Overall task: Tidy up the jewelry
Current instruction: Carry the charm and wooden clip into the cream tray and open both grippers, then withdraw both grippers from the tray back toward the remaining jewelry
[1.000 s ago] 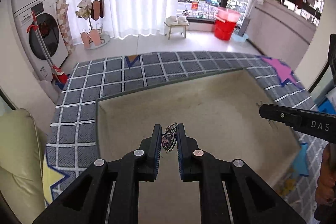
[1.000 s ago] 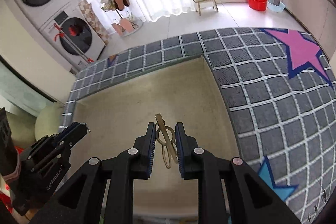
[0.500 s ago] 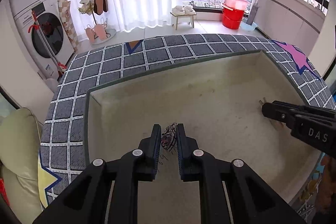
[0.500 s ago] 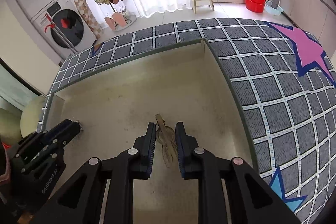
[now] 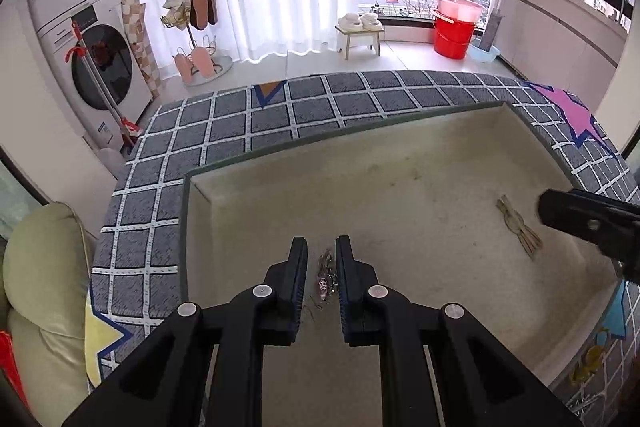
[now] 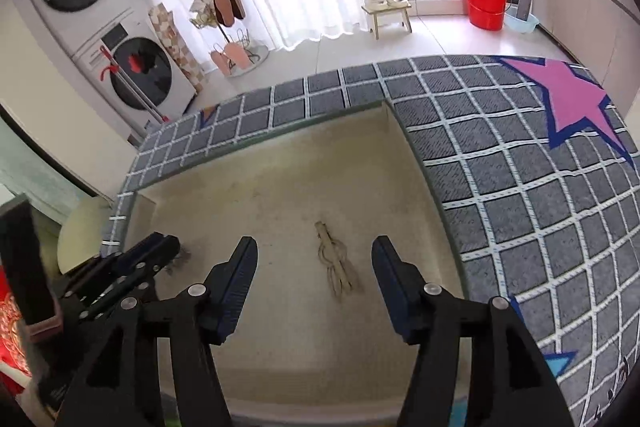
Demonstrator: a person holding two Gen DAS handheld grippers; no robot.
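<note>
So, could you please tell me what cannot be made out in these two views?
- Left tongs: whether they pinch the small jewelry piece or it lies loose in the tray; the gap is too narrow to tell.
- The piece's type: too small and tangled in the left view; the left tongs cover it in the right view.
- Right tongs: blurred and cut off by the edge in the left view.
- Gold hair clip: fine detail is soft.

My left gripper [image 5: 321,277] hangs low over the beige tray [image 5: 400,163], its jaws a little apart on either side of a small tangled trinket [image 5: 325,277]. Over to the right, a gold hair clip [image 5: 518,229] lies flat just beside my other gripper [image 5: 588,223].
</note>
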